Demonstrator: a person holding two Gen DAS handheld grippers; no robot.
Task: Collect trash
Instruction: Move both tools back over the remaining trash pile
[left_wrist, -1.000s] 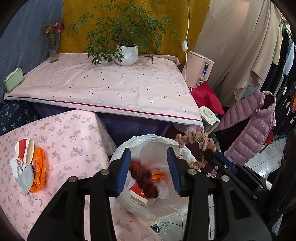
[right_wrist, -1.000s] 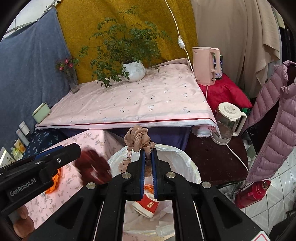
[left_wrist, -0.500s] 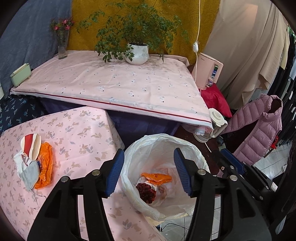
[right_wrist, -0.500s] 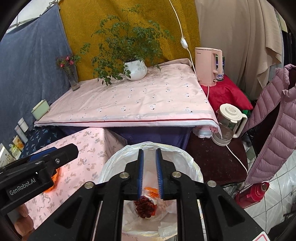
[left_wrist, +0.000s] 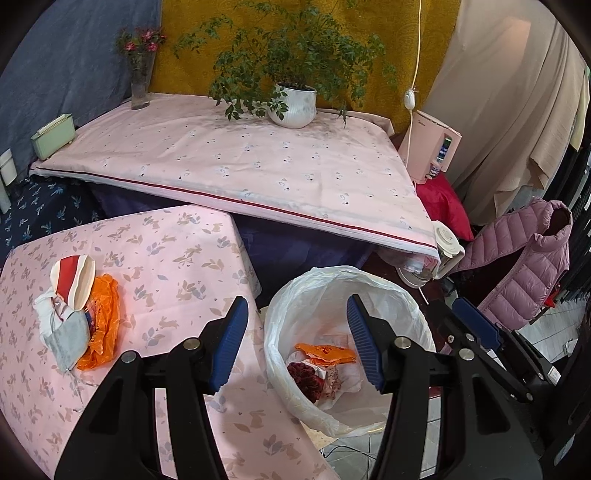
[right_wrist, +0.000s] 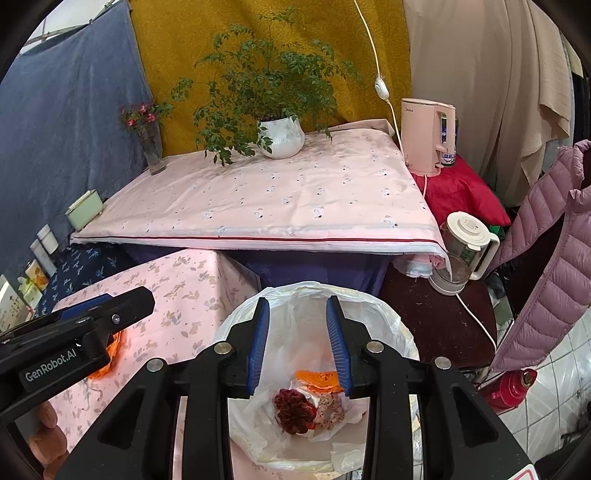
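- My right gripper (right_wrist: 299, 347) hung over the white plastic-lined trash bin (right_wrist: 388, 321); its blue-padded jaws were opening, with nothing between them.
- Straight below those jaws, at the bottom of the bin, lay a dark red ruffled scrunchie (right_wrist: 293, 411), a pale speckled scrunchie (right_wrist: 332, 404) touching its right side, and a crumpled orange wrapper (right_wrist: 319, 378) just beyond both.
- My left gripper (left_wrist: 295, 347) stood spread and empty, one jaw over the near corner of the pink floral tablecloth (left_wrist: 166, 258), the other over the bin (left_wrist: 332, 277).
- To the left of that gripper, on the cloth, waited more trash in one touching heap: a flattened red-and-white paper cup (left_wrist: 72, 280), a crumpled orange plastic bag (left_wrist: 105, 314) and a grey-white face mask (left_wrist: 64, 334).
- In the right view my left gripper's black body crossed the lower left, with my fingertips (right_wrist: 46, 441) under it.
- Ahead of both tools, a leafy plant in a white pot (left_wrist: 293, 105) stood on the higher pink-covered table (left_wrist: 240, 162).
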